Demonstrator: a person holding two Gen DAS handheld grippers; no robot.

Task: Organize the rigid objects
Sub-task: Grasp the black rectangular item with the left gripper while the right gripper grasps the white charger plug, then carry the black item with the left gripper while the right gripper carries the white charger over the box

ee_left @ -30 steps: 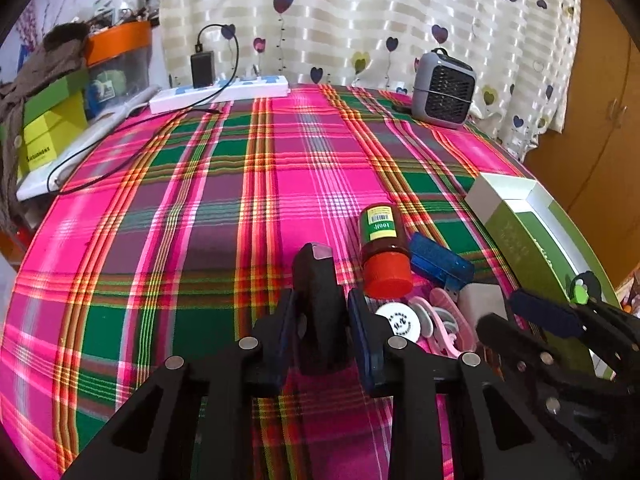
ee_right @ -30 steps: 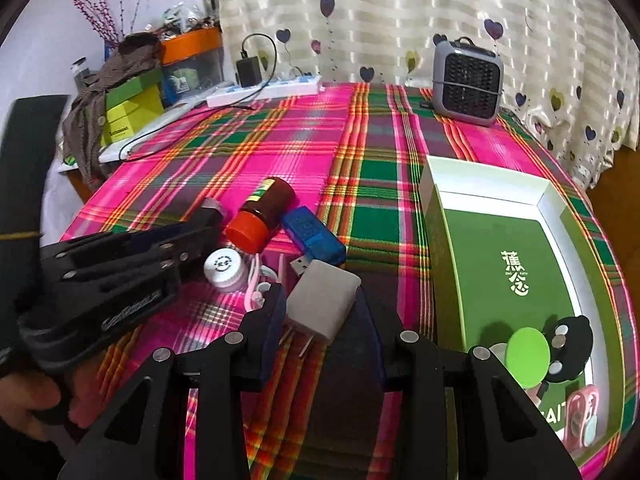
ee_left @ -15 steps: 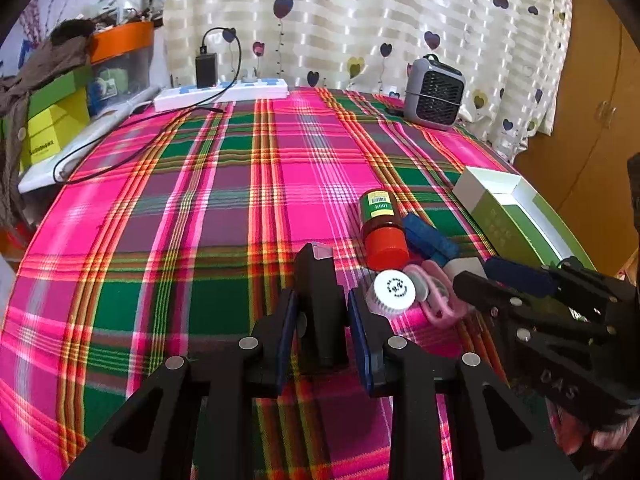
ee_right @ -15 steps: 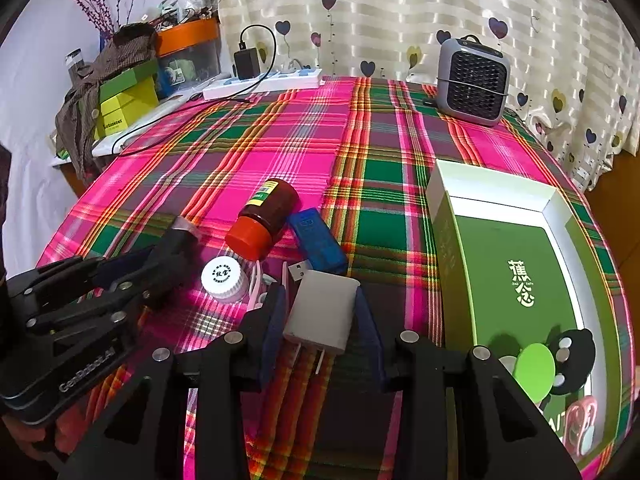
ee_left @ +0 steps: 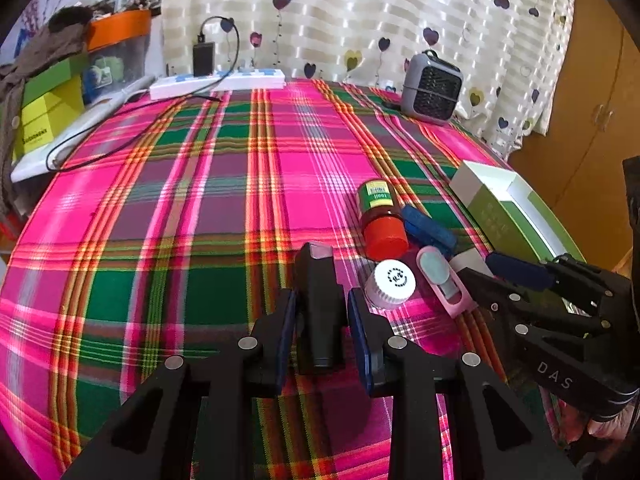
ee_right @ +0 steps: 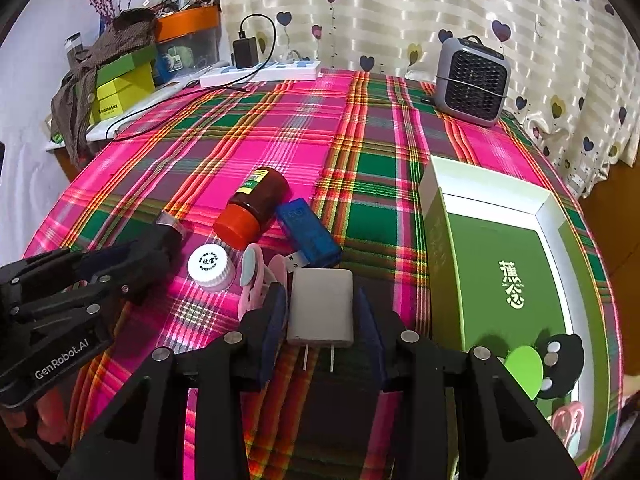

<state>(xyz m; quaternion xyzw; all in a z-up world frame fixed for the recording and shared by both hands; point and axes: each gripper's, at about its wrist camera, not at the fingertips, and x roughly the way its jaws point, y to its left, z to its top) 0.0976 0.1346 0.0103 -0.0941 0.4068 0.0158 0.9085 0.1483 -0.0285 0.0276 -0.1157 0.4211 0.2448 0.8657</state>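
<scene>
Left wrist view: we hold the left gripper (ee_left: 322,316) closed on a black oblong object (ee_left: 319,300), its pads pressed against both long sides so that it stays aligned with the fingers; what the object is we cannot tell. Taking the red-capped brown bottle (ee_left: 382,218) as landmark, the white round cap (ee_left: 392,280) stands just in front of it, the blue USB device (ee_left: 428,230) lies touching its right side, and the pink clip (ee_left: 442,280) lies in front and to its right. The right gripper (ee_left: 516,280) enters from the right, beyond the clip. Right wrist view: we grip the white charger plug (ee_right: 321,306) with the right gripper (ee_right: 322,320), prongs pointing back toward the camera, the flat sides giving the pads a firm seat. The plug sits in front of the bottle (ee_right: 252,208), just behind the blue USB device (ee_right: 308,232). Well to the right of the bottle lies the open green box (ee_right: 508,280), already holding small items at its near end; we judge it the likely destination for both held things.
</scene>
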